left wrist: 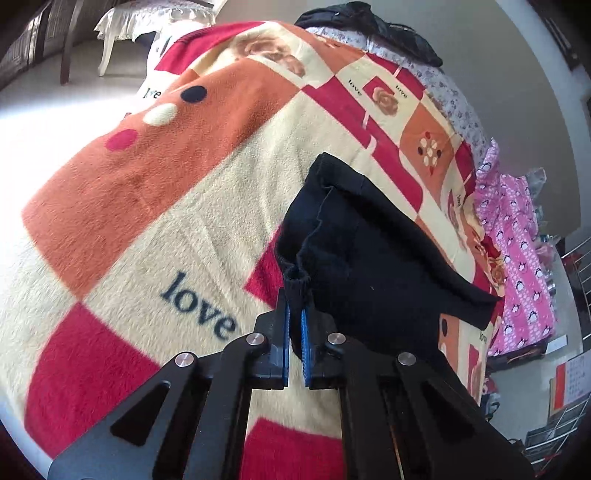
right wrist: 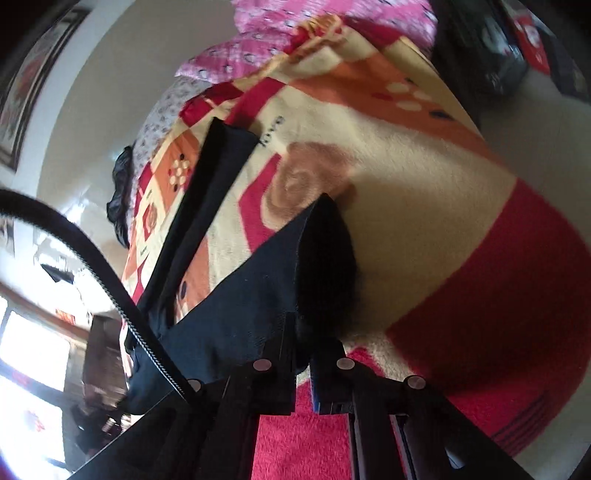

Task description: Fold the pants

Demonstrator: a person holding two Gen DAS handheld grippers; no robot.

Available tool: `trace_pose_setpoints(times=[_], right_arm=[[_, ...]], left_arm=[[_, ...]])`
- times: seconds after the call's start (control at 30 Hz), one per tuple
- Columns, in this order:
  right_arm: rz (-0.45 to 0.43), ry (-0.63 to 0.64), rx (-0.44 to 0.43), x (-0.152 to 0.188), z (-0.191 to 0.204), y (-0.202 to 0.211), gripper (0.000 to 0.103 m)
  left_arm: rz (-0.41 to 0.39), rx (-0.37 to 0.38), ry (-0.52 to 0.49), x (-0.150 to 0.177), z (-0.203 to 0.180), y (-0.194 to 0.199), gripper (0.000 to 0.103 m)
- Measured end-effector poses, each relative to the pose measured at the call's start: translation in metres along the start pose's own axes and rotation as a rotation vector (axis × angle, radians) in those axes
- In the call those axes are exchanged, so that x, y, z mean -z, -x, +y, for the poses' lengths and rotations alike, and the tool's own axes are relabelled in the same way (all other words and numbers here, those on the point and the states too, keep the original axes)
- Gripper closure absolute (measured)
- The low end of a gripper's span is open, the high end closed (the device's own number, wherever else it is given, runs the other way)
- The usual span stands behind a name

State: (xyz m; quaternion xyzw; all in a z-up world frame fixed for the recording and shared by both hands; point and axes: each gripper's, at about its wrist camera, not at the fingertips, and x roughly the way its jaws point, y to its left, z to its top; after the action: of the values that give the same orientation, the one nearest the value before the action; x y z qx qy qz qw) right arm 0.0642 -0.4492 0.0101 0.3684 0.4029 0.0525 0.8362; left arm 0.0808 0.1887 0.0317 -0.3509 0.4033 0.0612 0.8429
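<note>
Dark navy pants hang above a patterned blanket on a bed. My left gripper is shut on the gathered waistband edge of the pants, blue pads pinching the cloth. In the right wrist view my right gripper is shut on another part of the pants, which drape down to the left. A long pant leg trails away across the blanket. Both grippers hold the cloth lifted off the bed.
A pink patterned quilt lies at the bed's far side. A black garment sits at the bed's far end. A white chair stands on the floor. A black cable crosses the right wrist view.
</note>
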Motion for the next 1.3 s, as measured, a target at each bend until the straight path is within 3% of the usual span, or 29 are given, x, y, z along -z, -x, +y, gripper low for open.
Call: trace_pose_setpoints(times=[0.23,0.33,0.5,0.6,0.73,0.8,0.97,1.0,1.07,1.13,1.2,1.3], right_arm=[[-0.022,0.069,-0.048,-0.003,0.011,0.046,0.099],[0.029,0.092,-0.055,-0.004,0.012,0.052,0.099],[0.193,0.097,0.063,0.008,-0.002,0.014,0.099],[0.117,0.102,0.002,0.008,0.001,0.033,0.099],[0.196,0.083,0.049,0.016,-0.013,0.014,0.099],[0.160,0.059,0.043,0.013,-0.013,0.022,0.099],[0.149,0.081,0.084,0.009,-0.019,0.032,0.098],[0.134,0.095,0.112,0.008,-0.017,0.038,0.097],[0.056,0.178,0.259,0.003,-0.005,0.053,0.097],[-0.025,0.247,0.285,-0.001,0.012,0.068,0.097],[-0.057,0.334,0.254,0.002,0.034,0.072,0.096],[-0.002,0.481,0.157,0.019,0.070,0.053,0.096]], left_arm=[[-0.076,0.033,0.026,0.026,0.012,0.058,0.099],[-0.076,0.007,0.047,0.036,0.034,0.078,0.099],[0.011,-0.078,0.098,0.069,0.065,0.067,0.099],[-0.026,-0.077,0.078,0.072,0.057,0.080,0.099],[0.000,-0.158,0.016,0.077,0.055,0.061,0.099],[-0.015,-0.150,0.000,0.076,0.057,0.064,0.094],[-0.058,-0.239,-0.028,0.062,0.077,0.073,0.093],[-0.075,-0.250,-0.020,0.058,0.081,0.079,0.093],[-0.125,-0.274,0.004,0.047,0.087,0.095,0.093],[-0.160,-0.220,0.003,0.043,0.079,0.112,0.093],[-0.137,-0.143,-0.063,0.048,0.055,0.113,0.093],[-0.077,-0.019,-0.214,0.070,0.009,0.096,0.093]])
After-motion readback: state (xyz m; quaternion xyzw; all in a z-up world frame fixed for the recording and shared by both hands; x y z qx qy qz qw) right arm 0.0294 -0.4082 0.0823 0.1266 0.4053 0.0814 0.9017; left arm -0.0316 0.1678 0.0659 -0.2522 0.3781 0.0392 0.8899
